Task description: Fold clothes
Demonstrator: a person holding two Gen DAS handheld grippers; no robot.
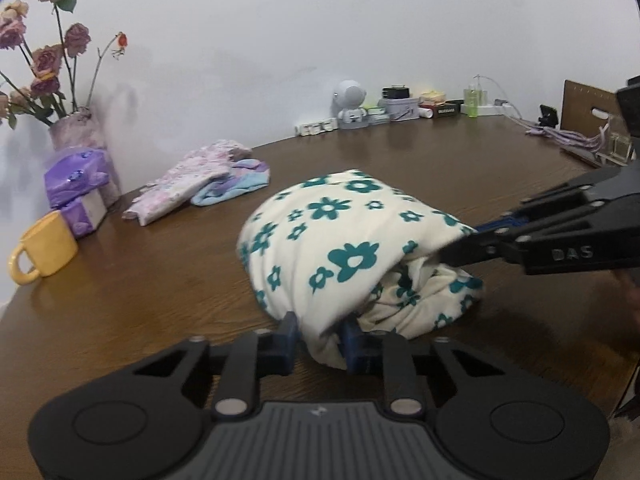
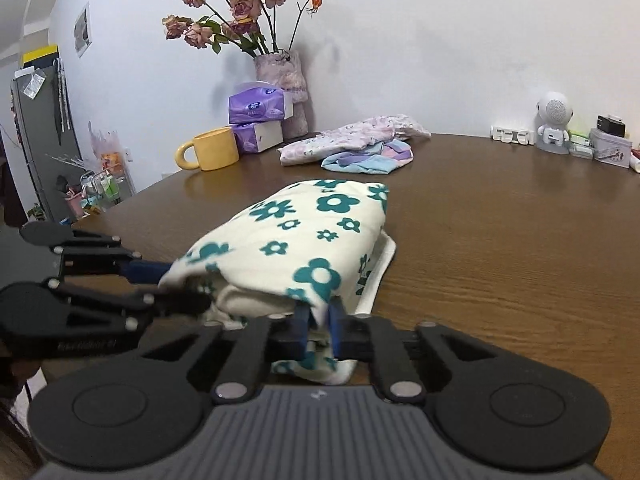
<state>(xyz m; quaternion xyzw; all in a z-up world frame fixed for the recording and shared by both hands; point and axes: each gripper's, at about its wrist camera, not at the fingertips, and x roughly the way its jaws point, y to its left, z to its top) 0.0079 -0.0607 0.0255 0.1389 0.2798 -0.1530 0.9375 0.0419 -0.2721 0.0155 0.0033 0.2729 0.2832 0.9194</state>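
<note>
A lived-in room of a home, shown by a brown wooden table [image 2: 500,240] against a plain white wall. Far ahead and to the left of the right-hand tongs stand a vase of dried pink roses [image 2: 280,76], purple tissue packs [image 2: 260,108] and a yellow mug [image 2: 212,148], with small folded clothes [image 2: 352,144] lying just to the right of them. Along the wall, ahead and to the right, sit a small white astronaut-shaped figure [image 2: 554,122], a power strip [image 2: 512,135] and little tins and boxes [image 2: 610,146], and at the far left edge is a cluttered shelf [image 2: 104,184] beside a dark cabinet [image 2: 40,140].
</note>
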